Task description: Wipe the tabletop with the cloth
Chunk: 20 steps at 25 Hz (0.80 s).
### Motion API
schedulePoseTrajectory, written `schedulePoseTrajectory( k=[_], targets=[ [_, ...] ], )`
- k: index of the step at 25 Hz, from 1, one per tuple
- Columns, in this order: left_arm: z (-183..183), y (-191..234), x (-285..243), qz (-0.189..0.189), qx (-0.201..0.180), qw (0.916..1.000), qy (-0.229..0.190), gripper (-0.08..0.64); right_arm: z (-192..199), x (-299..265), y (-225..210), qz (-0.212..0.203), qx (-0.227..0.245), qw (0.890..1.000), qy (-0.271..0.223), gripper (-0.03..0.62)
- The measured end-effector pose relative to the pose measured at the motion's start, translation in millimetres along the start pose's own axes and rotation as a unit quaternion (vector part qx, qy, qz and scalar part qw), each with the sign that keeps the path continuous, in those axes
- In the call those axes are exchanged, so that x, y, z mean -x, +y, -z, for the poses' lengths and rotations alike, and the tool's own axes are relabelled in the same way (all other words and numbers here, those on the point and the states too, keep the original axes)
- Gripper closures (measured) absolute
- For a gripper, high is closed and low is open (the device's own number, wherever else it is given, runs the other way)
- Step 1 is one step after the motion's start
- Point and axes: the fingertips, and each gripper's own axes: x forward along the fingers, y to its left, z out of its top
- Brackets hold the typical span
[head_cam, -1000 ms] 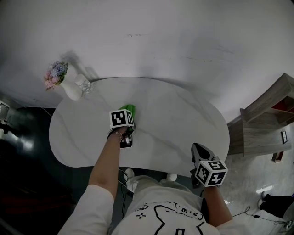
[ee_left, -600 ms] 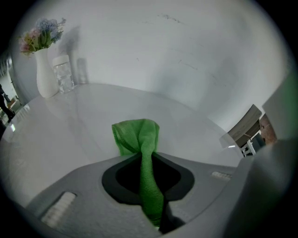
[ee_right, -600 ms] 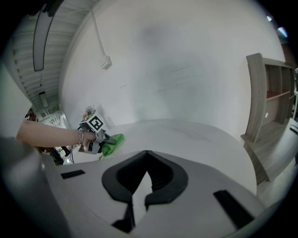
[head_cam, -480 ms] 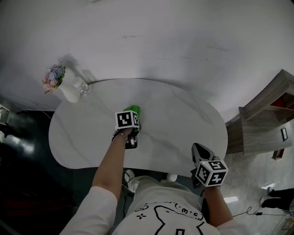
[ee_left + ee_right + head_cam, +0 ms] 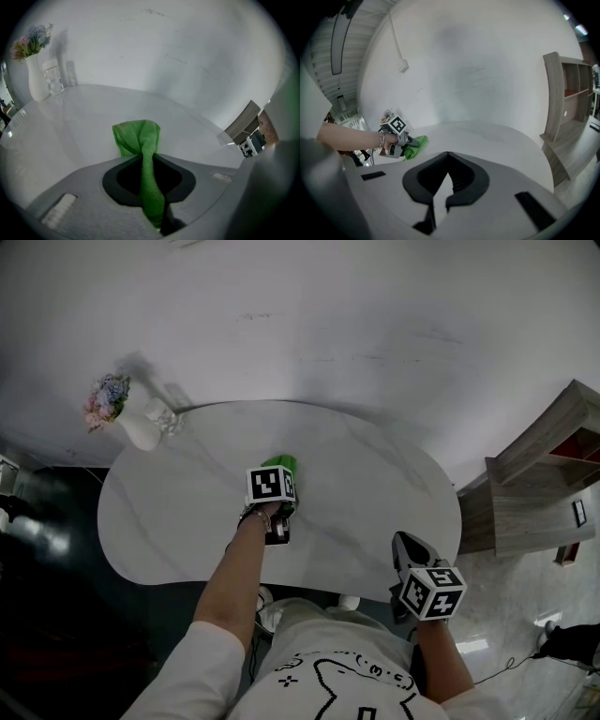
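One white oval desk (image 5: pixel 169 521) across the middle of the head view, bare apart from its upper left edge. Left claw (image 5: pixel 146 161) near the desk's centre, clamped on a green cloth (image 5: pixel 282 464), its bunched end fanned out on the surface just beyond the tips. Right claw (image 5: pixel 446 157) at lower right, off the near edge, jaws together on nothing. Vase of flowers (image 5: pixel 139 427) and clear glass (image 5: pixel 169 416) side by side at upper left, well apart from the cloth. Likely risks:
- Sweeping far left and toppling the vase or glass.
- Only a thin pinch on the cloth, so possibly pulled loose under hard pressing.
- Narrow bunch, so patches missed.
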Motion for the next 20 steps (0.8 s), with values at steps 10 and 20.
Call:
schedulePoseTrajectory(
  k=[10,20],
  targets=[
    [3.3,-43.6,-7.6,0.015,-0.025,0.9995,0.007,0.506,-2.2,1.6,-7.0,0.004,-0.004,1.000,-0.002,0.598],
    [7.9,-89.1,-14.7,0.060,-0.014,0.9981,0.010,0.506,-3.1,8.4,-19.3,0.014,-0.012,1.000,-0.006,0.598]
  ],
)
